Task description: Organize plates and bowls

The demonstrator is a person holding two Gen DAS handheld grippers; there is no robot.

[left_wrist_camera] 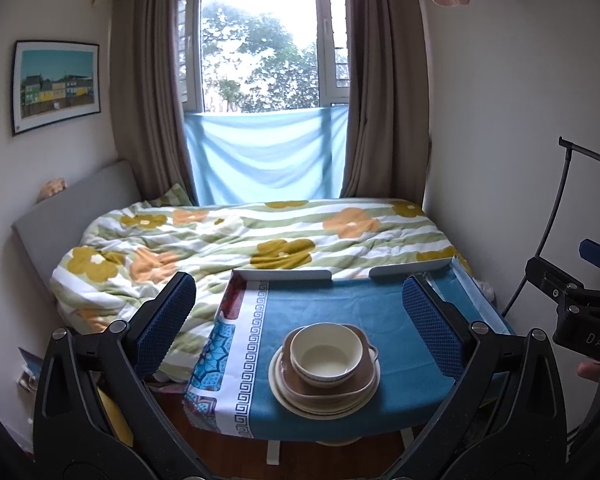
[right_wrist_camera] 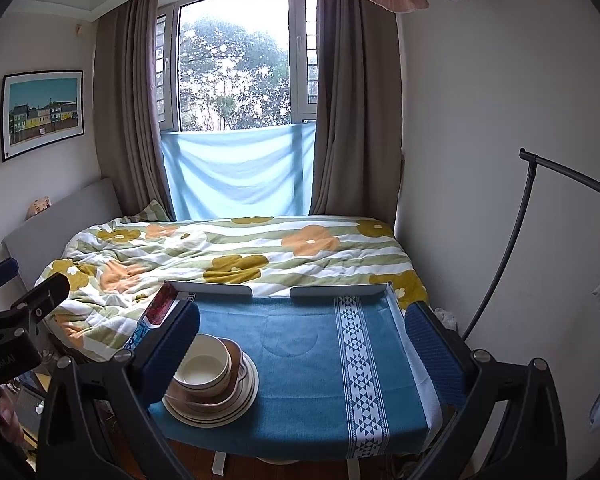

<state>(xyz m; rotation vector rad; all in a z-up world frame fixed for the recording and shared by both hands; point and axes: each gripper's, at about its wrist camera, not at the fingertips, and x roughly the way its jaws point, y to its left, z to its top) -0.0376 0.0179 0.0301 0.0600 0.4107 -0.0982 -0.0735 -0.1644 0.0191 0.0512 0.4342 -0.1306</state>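
Both claws, left gripper [left_wrist_camera: 300,320] and right gripper [right_wrist_camera: 302,344], hung wide open, empty; the stack [left_wrist_camera: 324,372] looked finished at six o'clock, so I judged only withdrawal remained.

Left gripper [left_wrist_camera: 300,320]: jaws spread wide, blue pads [left_wrist_camera: 164,320] facing inward, nothing between them, level pose. Right gripper [right_wrist_camera: 300,344]: jaws equally wide, empty, level. In the left wrist view the right gripper's body shows at the right edge, a fingertip [left_wrist_camera: 590,370] beneath it. A hand [right_wrist_camera: 4,420] grips the left gripper's handle.
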